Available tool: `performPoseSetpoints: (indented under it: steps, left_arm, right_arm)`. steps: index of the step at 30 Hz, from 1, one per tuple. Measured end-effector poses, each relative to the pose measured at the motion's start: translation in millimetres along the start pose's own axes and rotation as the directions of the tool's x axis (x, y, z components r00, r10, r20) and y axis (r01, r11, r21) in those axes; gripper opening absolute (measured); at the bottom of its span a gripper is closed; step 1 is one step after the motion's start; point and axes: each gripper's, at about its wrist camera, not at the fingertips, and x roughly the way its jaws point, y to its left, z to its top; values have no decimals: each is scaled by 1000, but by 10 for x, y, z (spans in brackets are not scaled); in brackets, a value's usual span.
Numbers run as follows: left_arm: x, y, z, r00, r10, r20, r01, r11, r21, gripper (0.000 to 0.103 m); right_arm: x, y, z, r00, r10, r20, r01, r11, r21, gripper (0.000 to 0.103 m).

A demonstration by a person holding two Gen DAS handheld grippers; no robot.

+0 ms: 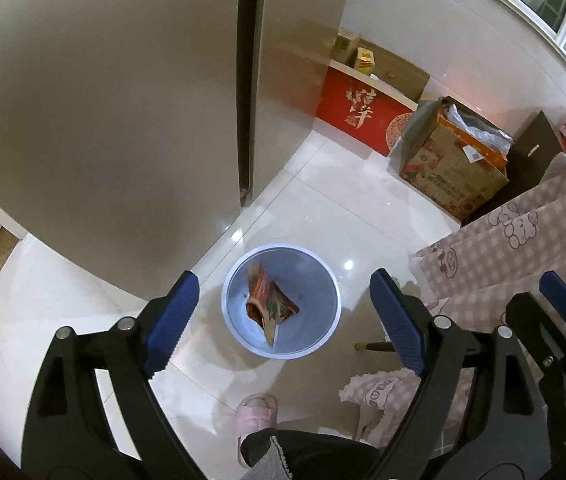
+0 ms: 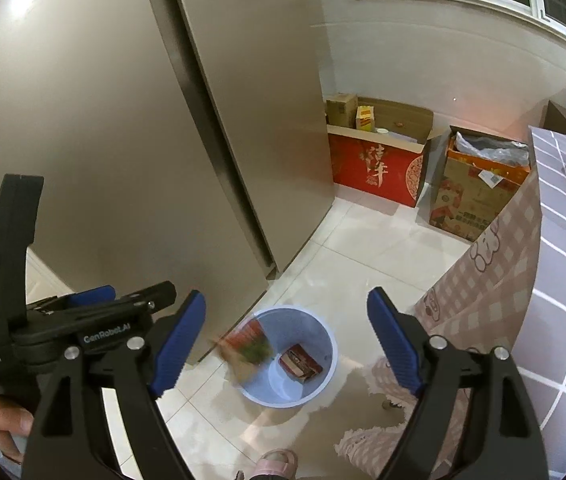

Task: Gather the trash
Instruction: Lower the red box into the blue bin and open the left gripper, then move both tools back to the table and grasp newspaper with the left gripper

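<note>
Both your tongs, left gripper (image 1: 283, 320) and right gripper (image 2: 287, 344), gape empty above the blue bin (image 1: 243, 344); wrappers (image 1: 271, 304) lie inside, below and ahead.

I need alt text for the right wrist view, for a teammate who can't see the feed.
A light blue trash bin stands on the white tiled floor beside a tall grey fridge, with one wrapper lying inside and a blurred packet at its rim. The right tongs frame it, open and empty; the left tongs show at the left.
</note>
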Motion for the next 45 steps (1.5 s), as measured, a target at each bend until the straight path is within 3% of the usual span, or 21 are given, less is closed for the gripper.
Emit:
performPoseSetpoints:
  steps: [17,21,25,29,36,43,45]
  left_arm:
    - [-808,-302,-165,993,-28,118,20,997,74,86]
    - [-1031,-537,-204,986,-57,156,38,992,120,86]
    - [-1202,-989,-250,977,-105,185,60,970,235,86]
    - [-1356,-1614,-347,959,-188,211,87,907,411,86]
    - [-1455,-2777,-532,917,-312,249,66,734,675,86]
    - [-1356,-3477,-597,883,-376,280,5,606,796,85]
    - [-1277,-3636,-589,881,-373,292,-24,580,814,85]
  right_arm:
    - [-730,-127,-17,996,-29,83,28,1000,14,82]
    - [-1060,-343,-39,991,-53,120,48,998,37,84]
    - [-1389,-672,-92,982,-111,153,99,991,86,84]
    - [-1737,-1133,-136,964,-193,182,166,974,153,84]
    - [-2239,-2079,-261,917,-356,179,299,911,284,88]
    - [-2304,-2710,-304,903,-413,116,359,876,322,89]
    - [-2283,-2797,-298,902,-418,112,363,872,329,89]
